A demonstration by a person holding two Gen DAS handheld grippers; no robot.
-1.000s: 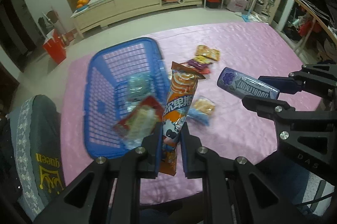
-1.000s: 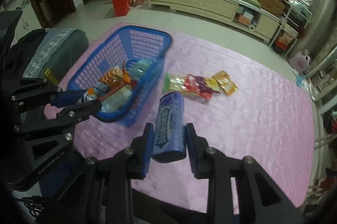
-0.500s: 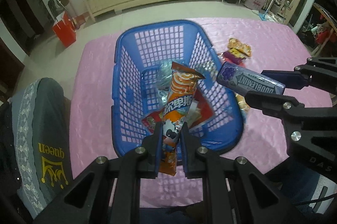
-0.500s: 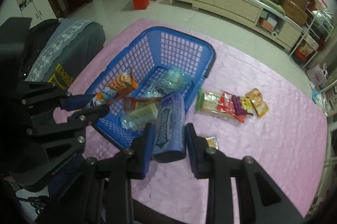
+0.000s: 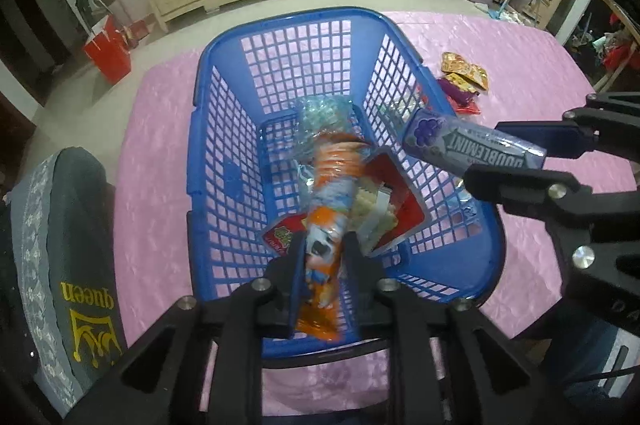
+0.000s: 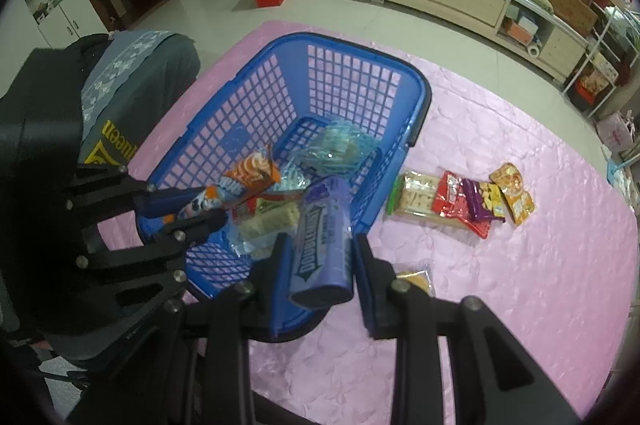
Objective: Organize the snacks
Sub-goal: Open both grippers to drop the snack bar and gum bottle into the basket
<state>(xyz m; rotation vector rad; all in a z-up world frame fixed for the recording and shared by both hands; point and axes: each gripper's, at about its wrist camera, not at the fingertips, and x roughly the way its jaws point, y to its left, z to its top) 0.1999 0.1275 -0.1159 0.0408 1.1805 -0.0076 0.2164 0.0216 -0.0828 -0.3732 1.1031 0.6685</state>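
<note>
A blue plastic basket (image 5: pixel 280 21) (image 6: pixel 360 45) stands on the pink tablecloth and holds several snack packets. My left gripper (image 5: pixel 322 253) hangs over its near end. Its jaws are opening, and the orange snack packet (image 5: pixel 328 209) (image 6: pixel 248 177) between them is blurred and slipping down, with the pads no longer pressing on it. My right gripper (image 6: pixel 320 257) is shut on a purple Doublemint gum pack (image 6: pixel 322 233) (image 5: pixel 472 143) above the basket's right rim. In the left wrist view, the right gripper (image 5: pixel 504 157) comes in from the right.
Several loose snack packets (image 6: pixel 448 201) lie on the pink cloth (image 6: pixel 520 285) to the right of the basket, and a small one (image 6: pixel 416 277) lies nearer. A grey cloth marked "queen" (image 5: pixel 60 265) sits at the left table edge. A red bag (image 5: pixel 108 57) stands on the floor beyond.
Both grippers have moved left and down over the basket. The left jaws have widened, and the orange packet, held firm before, now slides down between them. The gum pack stays gripped.
</note>
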